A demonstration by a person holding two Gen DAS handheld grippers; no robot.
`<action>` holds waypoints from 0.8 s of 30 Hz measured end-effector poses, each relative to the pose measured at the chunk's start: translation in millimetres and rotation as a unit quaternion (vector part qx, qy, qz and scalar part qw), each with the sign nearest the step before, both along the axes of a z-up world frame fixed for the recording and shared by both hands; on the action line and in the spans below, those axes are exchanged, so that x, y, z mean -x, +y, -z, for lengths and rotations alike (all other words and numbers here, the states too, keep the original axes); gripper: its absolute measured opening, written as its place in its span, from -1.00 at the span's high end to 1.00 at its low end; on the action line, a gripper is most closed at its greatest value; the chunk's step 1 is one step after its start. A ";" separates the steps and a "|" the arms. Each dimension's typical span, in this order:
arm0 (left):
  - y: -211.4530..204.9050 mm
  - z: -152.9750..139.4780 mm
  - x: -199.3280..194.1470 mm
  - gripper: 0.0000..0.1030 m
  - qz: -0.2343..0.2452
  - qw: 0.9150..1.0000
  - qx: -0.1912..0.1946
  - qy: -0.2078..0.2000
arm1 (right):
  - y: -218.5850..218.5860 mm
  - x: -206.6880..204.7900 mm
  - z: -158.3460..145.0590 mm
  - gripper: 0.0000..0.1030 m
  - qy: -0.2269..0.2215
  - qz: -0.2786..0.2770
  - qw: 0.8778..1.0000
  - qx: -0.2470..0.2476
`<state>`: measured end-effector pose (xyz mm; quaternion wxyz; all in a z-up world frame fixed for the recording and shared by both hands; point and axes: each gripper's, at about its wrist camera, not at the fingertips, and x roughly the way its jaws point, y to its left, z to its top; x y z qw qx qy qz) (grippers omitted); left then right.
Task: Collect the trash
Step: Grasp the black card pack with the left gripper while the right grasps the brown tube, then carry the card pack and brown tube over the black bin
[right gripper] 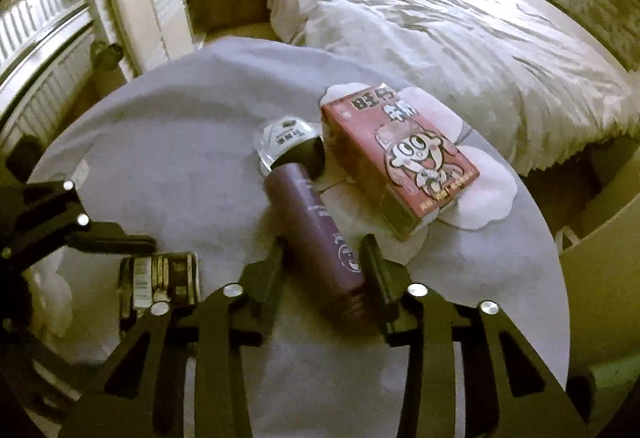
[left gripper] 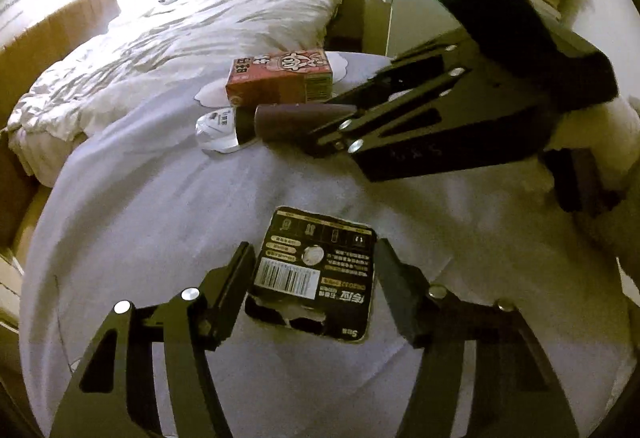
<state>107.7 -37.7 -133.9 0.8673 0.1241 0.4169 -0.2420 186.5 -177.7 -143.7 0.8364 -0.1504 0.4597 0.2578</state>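
A dark purple bottle (right gripper: 320, 234), cap end towards a crumpled white wrapper (right gripper: 280, 140), is gripped by the right claw (right gripper: 324, 258) on the grey-sheeted bed (right gripper: 168, 142), red milk carton (right gripper: 404, 158) just beside. A black battery card (left gripper: 316, 270) is straddled by the half-open left claw (left gripper: 316, 274), seemingly not squeezed

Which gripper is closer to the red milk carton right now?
Right. The right gripper straddles the purple bottle lying just beside the red milk carton; the left gripper sits farther back, around the black card.
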 end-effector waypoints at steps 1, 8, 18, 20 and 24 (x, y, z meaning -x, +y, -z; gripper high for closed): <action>-0.3 0.2 0.5 -0.16 0.001 1.000 -0.001 -0.001 | -2.9 1.0 -0.9 0.39 0.004 0.008 1.000 -0.009; -3.0 -1.6 6.8 -0.14 -0.005 1.000 0.002 -0.005 | -51.9 18.1 -15.4 0.50 0.043 0.073 0.988 -0.131; -42.0 -42.3 28.4 -0.14 0.019 0.998 0.043 -0.040 | -138.3 65.5 -40.4 0.50 0.038 0.150 0.953 -0.262; -54.7 -52.7 30.1 -0.14 0.024 0.997 0.056 -0.049 | -159.3 76.3 -47.8 0.50 0.026 0.169 0.945 -0.279; -84.9 -67.1 27.6 -0.14 0.034 0.993 0.095 -0.054 | -204.7 96.9 -59.2 0.50 -0.003 0.214 0.931 -0.296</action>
